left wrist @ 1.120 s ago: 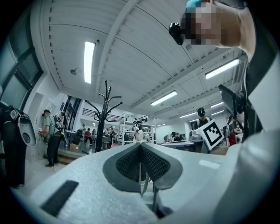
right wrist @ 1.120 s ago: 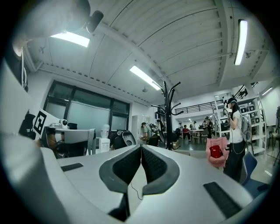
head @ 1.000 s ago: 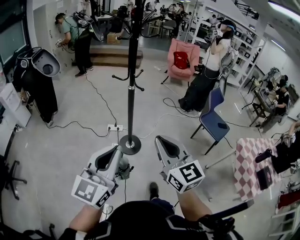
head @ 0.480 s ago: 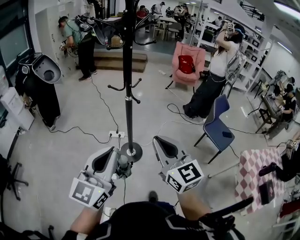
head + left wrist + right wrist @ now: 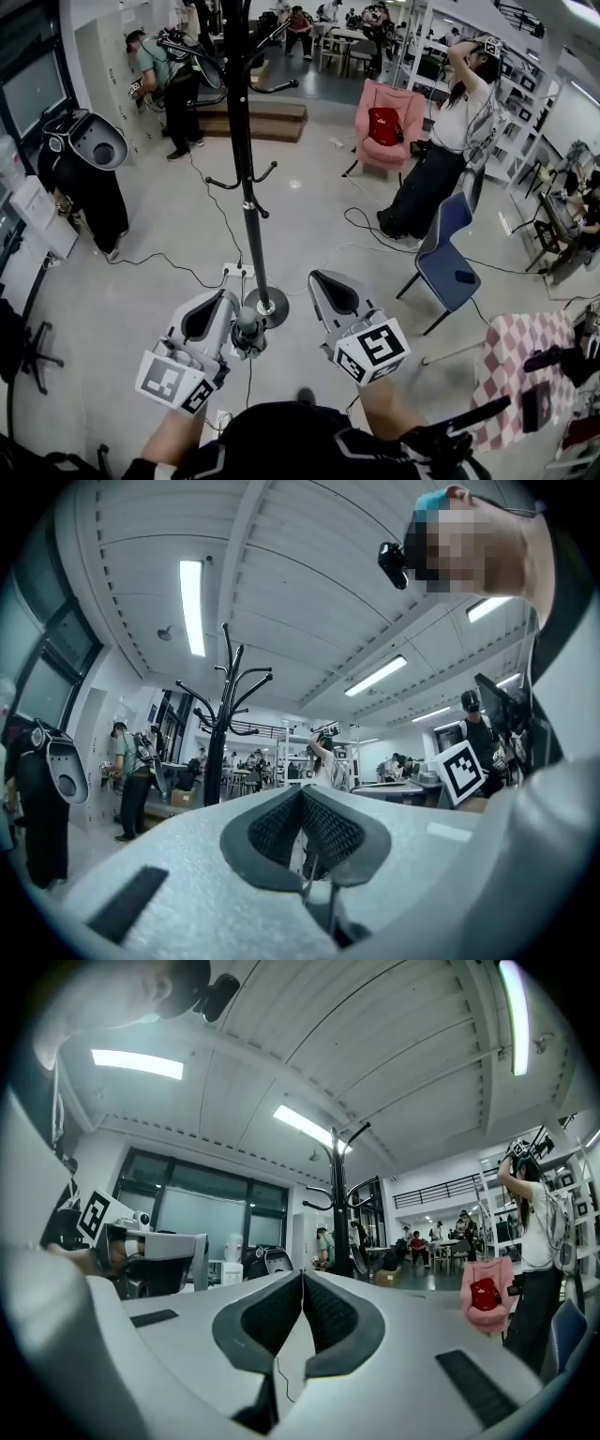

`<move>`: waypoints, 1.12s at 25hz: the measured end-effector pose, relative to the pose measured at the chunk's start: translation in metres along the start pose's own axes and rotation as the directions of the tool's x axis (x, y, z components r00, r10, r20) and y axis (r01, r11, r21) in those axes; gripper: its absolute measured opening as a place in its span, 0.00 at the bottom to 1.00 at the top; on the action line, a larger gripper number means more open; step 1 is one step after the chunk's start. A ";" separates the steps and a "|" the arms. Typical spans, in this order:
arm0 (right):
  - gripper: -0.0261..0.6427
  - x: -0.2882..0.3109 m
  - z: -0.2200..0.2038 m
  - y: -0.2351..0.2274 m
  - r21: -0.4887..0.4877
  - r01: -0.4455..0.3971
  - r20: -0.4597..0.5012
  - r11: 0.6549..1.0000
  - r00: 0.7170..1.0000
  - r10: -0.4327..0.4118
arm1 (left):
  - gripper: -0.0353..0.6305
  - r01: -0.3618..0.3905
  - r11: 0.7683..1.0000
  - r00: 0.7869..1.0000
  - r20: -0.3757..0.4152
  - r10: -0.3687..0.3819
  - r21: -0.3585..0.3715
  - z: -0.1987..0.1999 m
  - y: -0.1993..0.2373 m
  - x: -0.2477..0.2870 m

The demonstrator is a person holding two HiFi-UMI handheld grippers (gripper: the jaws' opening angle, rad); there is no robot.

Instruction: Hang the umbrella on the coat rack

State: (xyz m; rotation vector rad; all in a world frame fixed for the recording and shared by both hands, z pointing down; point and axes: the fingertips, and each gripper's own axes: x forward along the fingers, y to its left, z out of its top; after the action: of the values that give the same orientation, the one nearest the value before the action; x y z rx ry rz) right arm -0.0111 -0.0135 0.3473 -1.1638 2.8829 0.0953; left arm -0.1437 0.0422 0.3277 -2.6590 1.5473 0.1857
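The black coat rack (image 5: 246, 187) stands on the floor just ahead, its round base (image 5: 265, 306) beyond my fingertips and its upper hooks at the frame's top. It also shows as a rack (image 5: 217, 733) in the left gripper view and as a rack (image 5: 339, 1213) in the right gripper view. I cannot make out an umbrella for certain. A dark curved shape (image 5: 202, 67) sits by the rack's upper left hooks, either on it or on the person behind. My left gripper (image 5: 228, 300) and right gripper (image 5: 319, 279) point forward side by side, both shut on nothing.
A power strip (image 5: 234, 272) and cables lie on the floor near the base. People stand at the back left (image 5: 164, 84) and back right (image 5: 441, 141). A pink armchair (image 5: 389, 127), a blue chair (image 5: 448, 253) and a checked table (image 5: 525, 366) are to the right.
The view has swung right and slightly forward, so the coat rack has slid left and its base sits closer to my left gripper. Both grippers keep their pose and stay shut.
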 end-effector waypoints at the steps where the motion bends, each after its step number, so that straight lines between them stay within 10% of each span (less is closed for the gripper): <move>1: 0.05 -0.001 -0.001 -0.007 0.004 -0.006 0.001 1.000 1.000 0.006 | 0.07 -0.004 1.000 1.000 -0.001 0.004 0.004 0.000 -0.003 0.006; 28: 0.05 0.017 0.019 -0.080 -0.023 -0.192 0.081 0.981 0.978 0.193 | 0.07 -0.003 0.994 1.000 0.001 0.003 0.113 0.031 -0.028 0.146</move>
State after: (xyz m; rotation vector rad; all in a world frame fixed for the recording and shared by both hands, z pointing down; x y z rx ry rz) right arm 0.0322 -0.0813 0.3243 -0.8567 2.9172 0.1655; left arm -0.0504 -0.0670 0.2770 -2.5703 1.5140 0.0959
